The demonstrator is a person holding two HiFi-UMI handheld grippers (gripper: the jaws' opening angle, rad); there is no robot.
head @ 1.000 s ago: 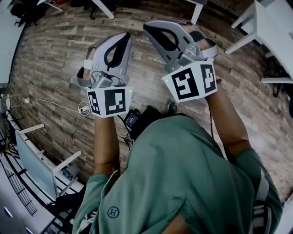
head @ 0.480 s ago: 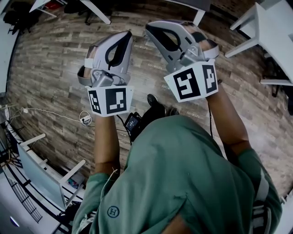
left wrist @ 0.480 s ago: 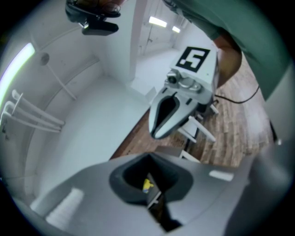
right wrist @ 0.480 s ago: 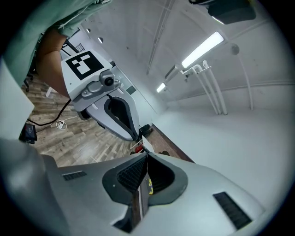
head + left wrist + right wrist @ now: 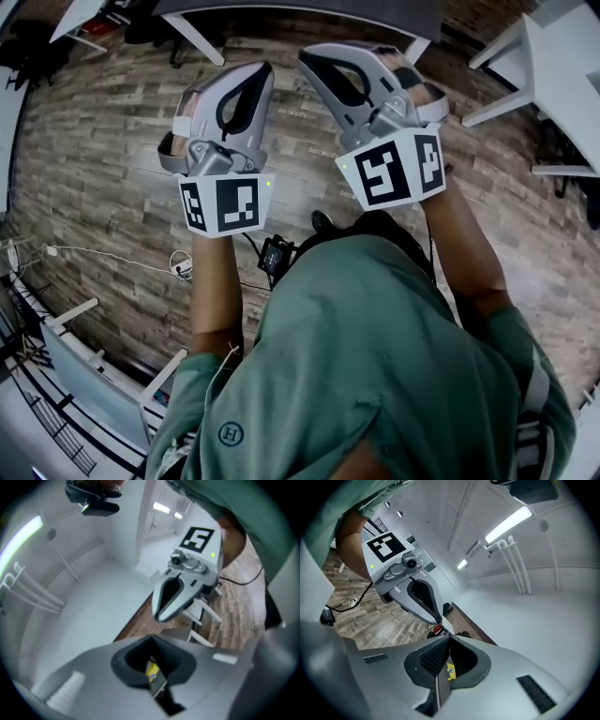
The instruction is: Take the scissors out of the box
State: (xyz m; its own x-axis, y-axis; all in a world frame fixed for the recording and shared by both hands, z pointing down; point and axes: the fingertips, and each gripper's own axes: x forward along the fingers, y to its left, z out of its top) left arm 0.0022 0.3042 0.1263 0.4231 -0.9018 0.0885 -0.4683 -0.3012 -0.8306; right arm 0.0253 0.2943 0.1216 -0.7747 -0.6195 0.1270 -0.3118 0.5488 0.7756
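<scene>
No scissors and no box show in any view. In the head view my left gripper [image 5: 265, 67] and right gripper [image 5: 302, 54] are held side by side at chest height over a wooden floor [image 5: 103, 159], pointing roughly level. Both stand shut with nothing between the jaws. The left gripper view shows its own closed jaws [image 5: 151, 641] and the right gripper [image 5: 180, 592] beside them. From the right gripper view I see that gripper's closed jaws [image 5: 449, 639] and the left gripper [image 5: 419, 597] to its left. White walls and ceiling lights fill the background of both gripper views.
A dark grey table edge [image 5: 309, 14] lies ahead at the top of the head view. White tables [image 5: 562, 56] stand at the right, white furniture [image 5: 84, 375] at the lower left. A cable [image 5: 178, 267] lies on the floor. A black device [image 5: 278, 255] hangs at the person's waist.
The floor has slid down through the head view as the person walks forward, and the grey table edge has come into view ahead. Both grippers keep the same pose, shut.
</scene>
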